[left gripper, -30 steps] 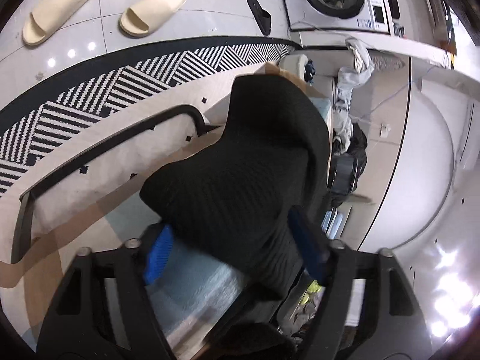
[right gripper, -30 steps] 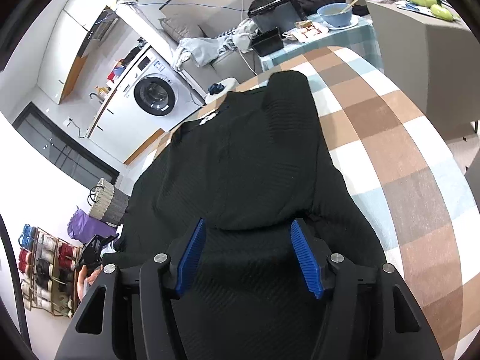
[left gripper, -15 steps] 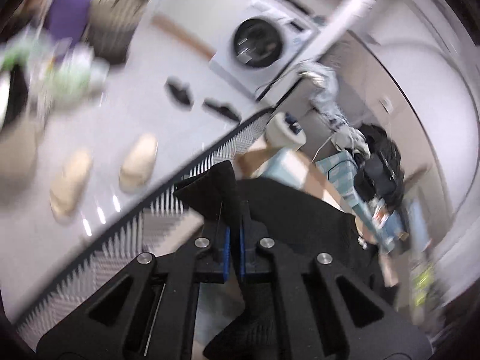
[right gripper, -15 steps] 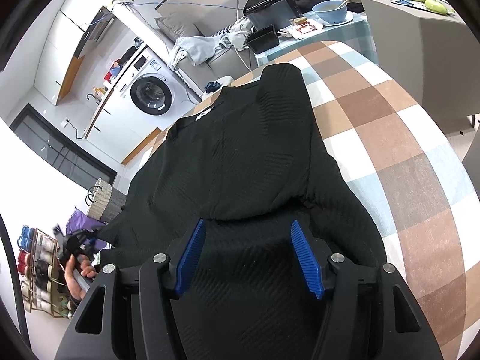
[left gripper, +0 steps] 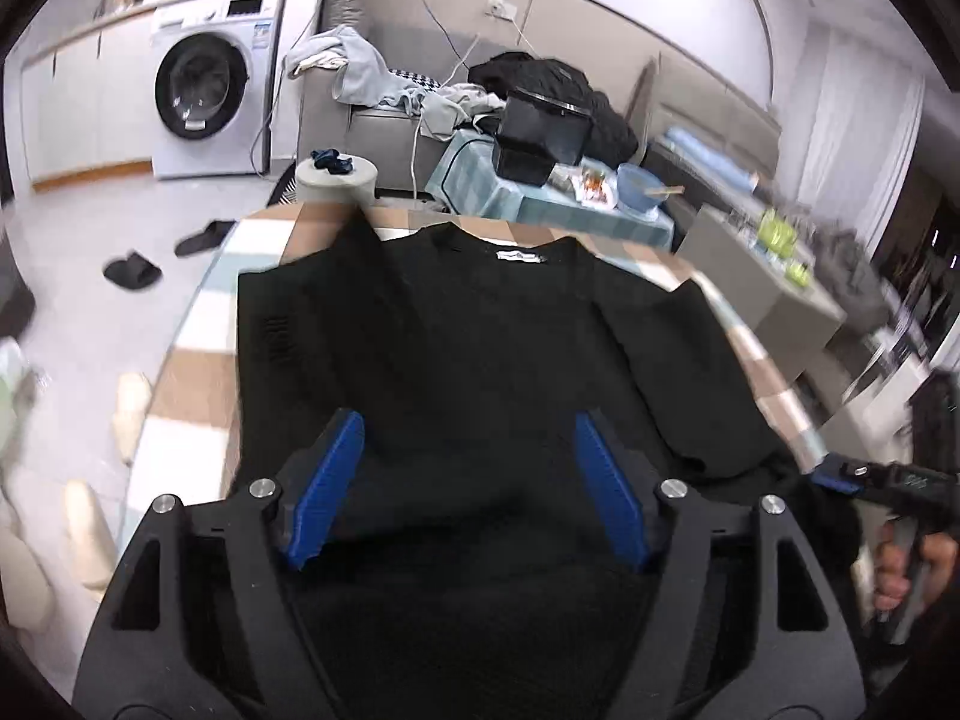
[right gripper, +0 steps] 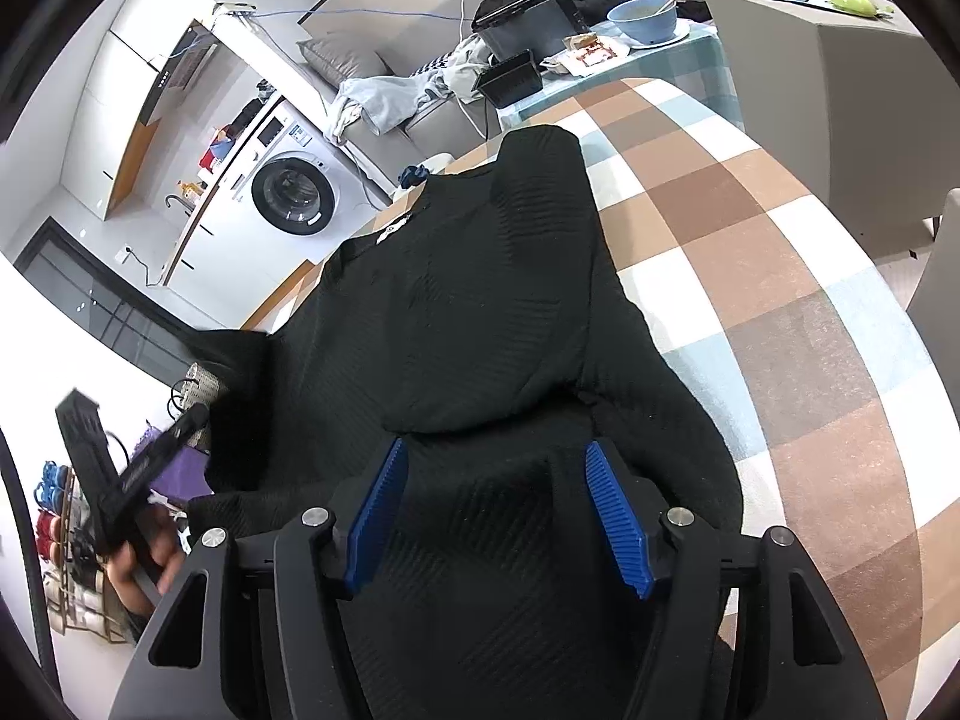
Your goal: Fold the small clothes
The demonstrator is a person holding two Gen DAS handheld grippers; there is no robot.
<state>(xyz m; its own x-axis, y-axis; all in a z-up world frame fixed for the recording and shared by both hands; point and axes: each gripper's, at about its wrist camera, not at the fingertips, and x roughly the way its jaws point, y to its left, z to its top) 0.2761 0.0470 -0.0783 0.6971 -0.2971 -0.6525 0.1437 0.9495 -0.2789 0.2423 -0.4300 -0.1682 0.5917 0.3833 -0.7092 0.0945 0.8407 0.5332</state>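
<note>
A black knit sweater [left gripper: 480,360] lies flat on the checked tablecloth [left gripper: 192,372], neck label [left gripper: 521,257] at the far end. Its left sleeve is laid in over the body. My left gripper [left gripper: 468,426] hovers above the sweater's lower half; its jaws are opening, wide apart, with nothing pressed between the pads. In the right wrist view the sweater [right gripper: 480,300] fills the middle of the tablecloth [right gripper: 780,300]. My right gripper [right gripper: 495,456] is open over the hem, easing slightly wider and gripping nothing. A hand holds the left gripper [right gripper: 138,462] at the left.
A washing machine [left gripper: 201,93] stands at the back left. Beside it is a sofa with loose clothes [left gripper: 360,69]. A side table bears black bins [left gripper: 540,132] and a blue bowl [left gripper: 639,186]. Slippers [left gripper: 129,273] lie on the floor to the left.
My left gripper shut on the sweater's left side, lifted it and swung it inward, then opened above the garment. The cloth now lies on the body. The right gripper stayed put.
</note>
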